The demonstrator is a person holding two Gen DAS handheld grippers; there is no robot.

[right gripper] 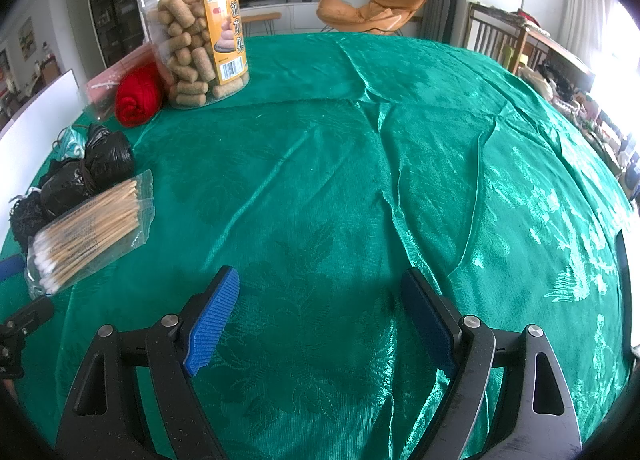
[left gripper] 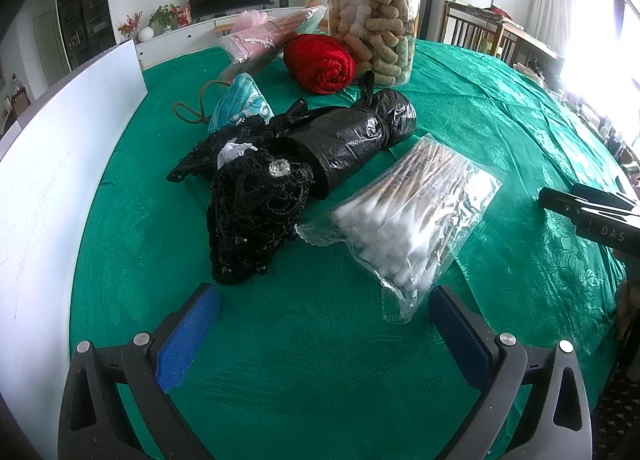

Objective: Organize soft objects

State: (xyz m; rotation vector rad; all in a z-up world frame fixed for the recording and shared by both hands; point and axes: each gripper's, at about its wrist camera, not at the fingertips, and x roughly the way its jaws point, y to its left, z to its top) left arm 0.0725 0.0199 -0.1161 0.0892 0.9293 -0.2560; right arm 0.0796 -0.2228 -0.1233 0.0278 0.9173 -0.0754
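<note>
In the left wrist view my left gripper (left gripper: 324,300) is open and empty, low over the green cloth. Just beyond it lie a black beaded lace piece (left gripper: 252,215) and a clear bag of cotton swabs (left gripper: 408,215). Behind them are a black plastic bag roll (left gripper: 352,139), a teal patterned pouch (left gripper: 240,99), a red yarn ball (left gripper: 320,59) and a pink item in clear wrap (left gripper: 260,35). My right gripper (right gripper: 320,292) is open and empty over bare green cloth. The swab bag (right gripper: 84,227), black roll (right gripper: 92,167) and yarn (right gripper: 138,95) lie to its far left.
A clear jar of tan snack sticks (left gripper: 374,15) stands behind the yarn, also in the right wrist view (right gripper: 196,35). A white board (left gripper: 60,147) stands along the table's left edge. The green tablecloth (right gripper: 360,163) is wrinkled. Chairs (right gripper: 500,39) stand at the far right.
</note>
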